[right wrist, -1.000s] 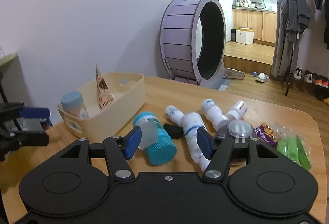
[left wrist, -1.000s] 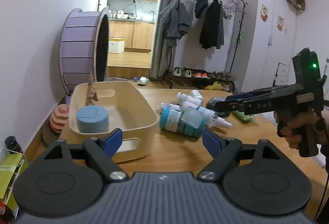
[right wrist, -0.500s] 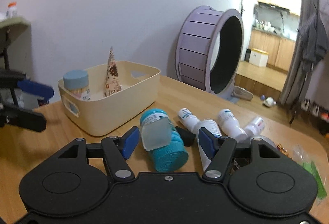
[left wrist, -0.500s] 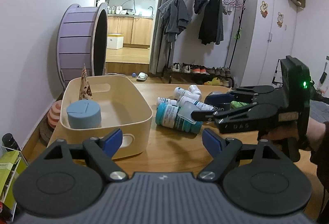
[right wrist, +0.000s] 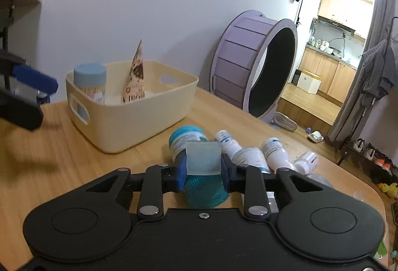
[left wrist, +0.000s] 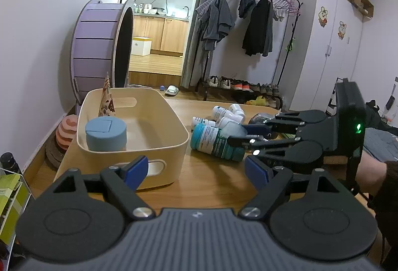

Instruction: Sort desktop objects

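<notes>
The teal bottle (right wrist: 196, 164) lies on its side on the tabletop (right wrist: 74, 159) beside the cream bin (right wrist: 129, 107), with the right tongs (right wrist: 203, 166) closed on its frosted cap. The left tongs (left wrist: 196, 171) hang wide and empty. Sorting looks barely begun (two items binned): a blue-lidded jar (left wrist: 105, 134) and a paper cone (left wrist: 106, 97); white bottles (right wrist: 251, 154) wait outside.

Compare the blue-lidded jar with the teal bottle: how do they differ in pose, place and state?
The blue-lidded jar stands upright; the teal bottle lies on its side. The jar sits inside the cream bin; the bottle lies on the table beside it. Nothing grips the jar; the right hand-held gripper is closed around the bottle's clear cap. Both are cylindrical containers.
</notes>
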The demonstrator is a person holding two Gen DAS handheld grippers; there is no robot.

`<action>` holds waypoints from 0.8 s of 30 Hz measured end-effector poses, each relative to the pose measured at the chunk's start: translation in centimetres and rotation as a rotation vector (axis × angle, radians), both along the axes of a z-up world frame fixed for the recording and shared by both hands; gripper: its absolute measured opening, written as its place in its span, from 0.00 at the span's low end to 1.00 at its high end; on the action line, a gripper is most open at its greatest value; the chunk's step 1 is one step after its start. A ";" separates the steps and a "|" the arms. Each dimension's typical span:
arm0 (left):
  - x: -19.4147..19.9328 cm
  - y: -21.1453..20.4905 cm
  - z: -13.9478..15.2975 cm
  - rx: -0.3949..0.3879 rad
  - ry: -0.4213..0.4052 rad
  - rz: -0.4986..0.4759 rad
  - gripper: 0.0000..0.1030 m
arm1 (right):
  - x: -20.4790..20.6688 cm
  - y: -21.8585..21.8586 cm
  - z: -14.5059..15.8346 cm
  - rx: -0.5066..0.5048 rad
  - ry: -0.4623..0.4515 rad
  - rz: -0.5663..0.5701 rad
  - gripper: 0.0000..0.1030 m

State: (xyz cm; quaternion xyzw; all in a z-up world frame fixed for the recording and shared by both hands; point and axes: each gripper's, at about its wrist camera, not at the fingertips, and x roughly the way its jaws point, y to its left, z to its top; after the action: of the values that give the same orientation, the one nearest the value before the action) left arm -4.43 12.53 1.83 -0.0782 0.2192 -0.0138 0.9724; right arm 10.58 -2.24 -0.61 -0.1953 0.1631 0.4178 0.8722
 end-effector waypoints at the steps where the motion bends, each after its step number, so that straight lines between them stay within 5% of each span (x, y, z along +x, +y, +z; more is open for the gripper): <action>1: 0.0 0.0 0.0 0.001 -0.002 0.001 0.81 | 0.0 -0.2 0.3 0.012 0.005 -0.001 0.27; 13: -1.4 1.9 1.0 -0.029 -0.048 0.052 0.81 | 0.3 0.5 4.7 0.239 0.223 0.108 0.27; 24: -2.1 3.2 1.6 -0.046 -0.064 0.081 0.81 | 1.3 5.2 4.0 0.225 0.302 0.188 0.34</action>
State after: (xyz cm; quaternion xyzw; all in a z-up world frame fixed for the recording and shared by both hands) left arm -6.49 15.77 3.38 -0.1089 0.1842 0.0179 0.9767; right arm 11.87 2.94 3.38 -0.0463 0.2256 0.5373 0.8114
